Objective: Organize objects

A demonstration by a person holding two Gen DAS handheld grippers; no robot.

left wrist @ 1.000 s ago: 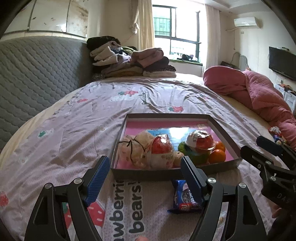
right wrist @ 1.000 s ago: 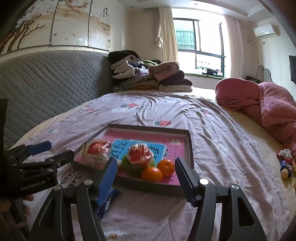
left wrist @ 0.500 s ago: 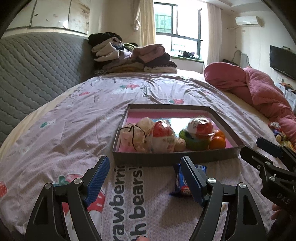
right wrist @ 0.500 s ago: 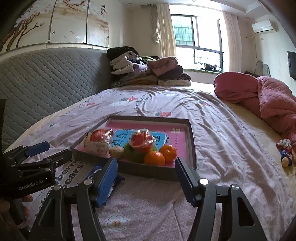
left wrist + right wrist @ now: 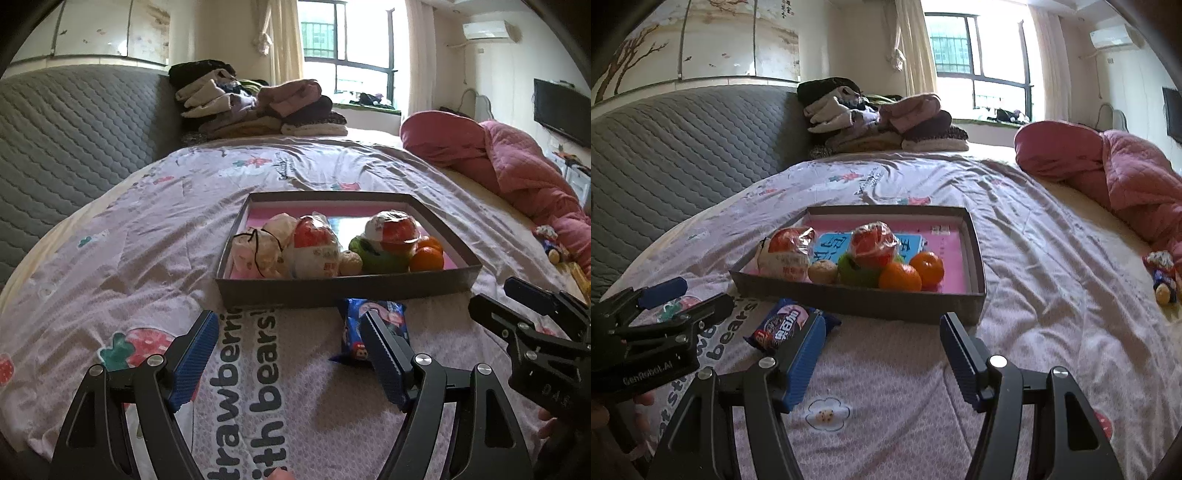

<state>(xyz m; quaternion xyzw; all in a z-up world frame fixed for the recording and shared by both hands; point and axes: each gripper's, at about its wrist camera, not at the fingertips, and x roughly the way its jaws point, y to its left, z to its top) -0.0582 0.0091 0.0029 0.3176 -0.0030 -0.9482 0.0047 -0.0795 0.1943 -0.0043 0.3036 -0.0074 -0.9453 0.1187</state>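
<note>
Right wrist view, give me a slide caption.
Open right tool over the bedsheet, blue snack packet lying just outside the fruit-filled grey tray.

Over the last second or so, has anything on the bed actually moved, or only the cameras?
Only the cameras: both have drawn back and dipped, so the grey box looks farther off and the blue snack packet shows fully. Left gripper and right gripper stay open and empty. Packet, box and the oranges lie as before.

Each claw, the left claw (image 5: 284, 354) and the right claw (image 5: 879, 354) alike, fills the lower frame with black angular metal arms, round silver screws at the joints and ribbed blue pads, and white "GenRobot.AI" lettering marks the body at lower left.
</note>
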